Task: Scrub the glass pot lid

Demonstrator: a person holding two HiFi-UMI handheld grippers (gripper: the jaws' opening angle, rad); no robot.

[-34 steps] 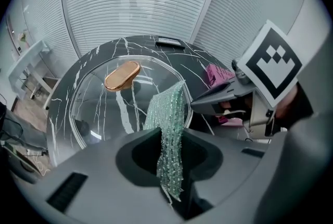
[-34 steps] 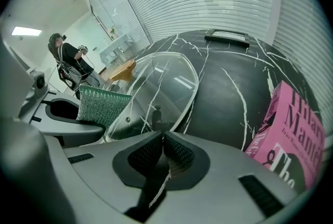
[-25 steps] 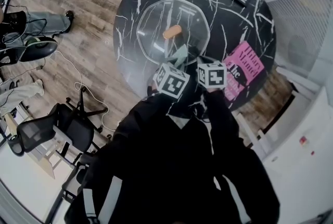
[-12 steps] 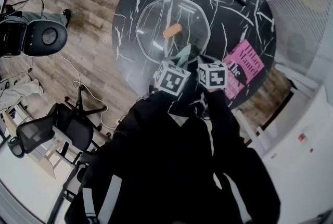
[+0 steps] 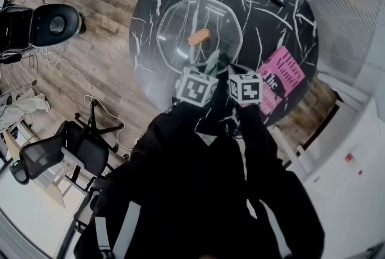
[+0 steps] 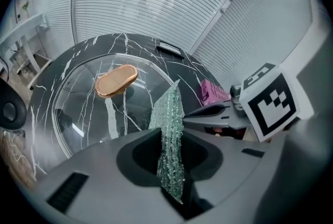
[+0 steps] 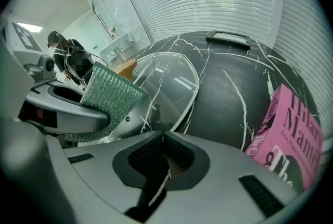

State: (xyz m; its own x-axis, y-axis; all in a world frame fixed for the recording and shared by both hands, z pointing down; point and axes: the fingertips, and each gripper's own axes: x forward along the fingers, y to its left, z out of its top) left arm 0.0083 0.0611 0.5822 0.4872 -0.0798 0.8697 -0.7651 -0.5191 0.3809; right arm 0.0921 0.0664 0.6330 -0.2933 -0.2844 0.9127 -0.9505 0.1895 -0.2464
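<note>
The clear glass pot lid (image 5: 174, 29) with a copper oval knob (image 5: 199, 37) lay flat on the round black marble desk (image 5: 271, 29). By its near rim, the left gripper (image 6: 169, 137) had its jaws clenched on a green glittery scrubbing cloth (image 6: 169, 108). The right gripper (image 7: 164, 139) had its jaws pressed together, empty. A pink book (image 7: 289, 139) lay rightmost.

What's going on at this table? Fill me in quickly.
A person holds a gripper in each hand over a round black marble table. The left gripper is clamped on a green scrubbing cloth, poised at the near edge of the glass pot lid, which lies flat with its copper-coloured handle up. The right gripper is shut and empty beside it. A pink book lies to the right.
</note>
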